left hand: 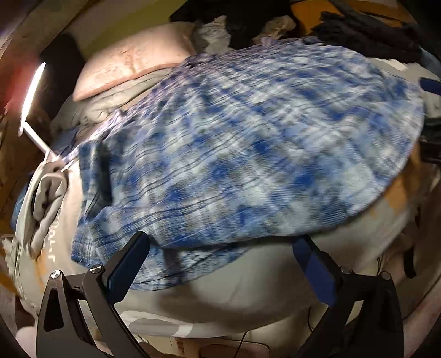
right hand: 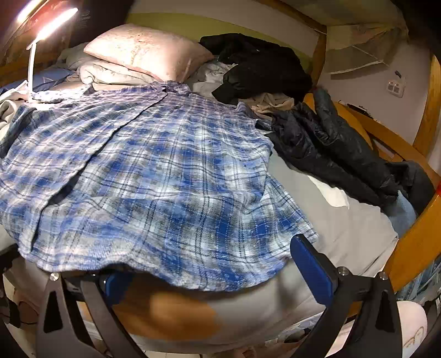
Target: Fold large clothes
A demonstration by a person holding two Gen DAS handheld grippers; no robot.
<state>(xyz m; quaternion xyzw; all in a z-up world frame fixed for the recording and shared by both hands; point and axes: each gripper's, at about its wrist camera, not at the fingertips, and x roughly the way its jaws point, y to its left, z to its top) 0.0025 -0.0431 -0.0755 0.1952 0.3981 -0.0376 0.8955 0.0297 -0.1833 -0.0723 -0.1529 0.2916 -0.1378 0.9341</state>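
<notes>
A large blue-and-white plaid shirt [left hand: 248,143] lies spread flat on the bed, blurred in the left wrist view and sharper as the same shirt [right hand: 154,176] in the right wrist view. My left gripper [left hand: 220,245] is open wide at the shirt's near edge, with its fingertips touching the hem and nothing clamped between them. My right gripper [right hand: 209,265] is also open at the near hem. Its left finger [right hand: 117,281] sits under the draped hem, and its right finger [right hand: 308,264] stands beside the shirt's corner.
A pink pillow [right hand: 146,49] and folded bedding lie at the head of the bed beside a lit lamp [right hand: 52,22]. A black garment [right hand: 261,63] and a dark puffy jacket [right hand: 330,143] are piled at the right. A wooden bed rail [right hand: 413,242] borders the grey sheet [right hand: 344,225].
</notes>
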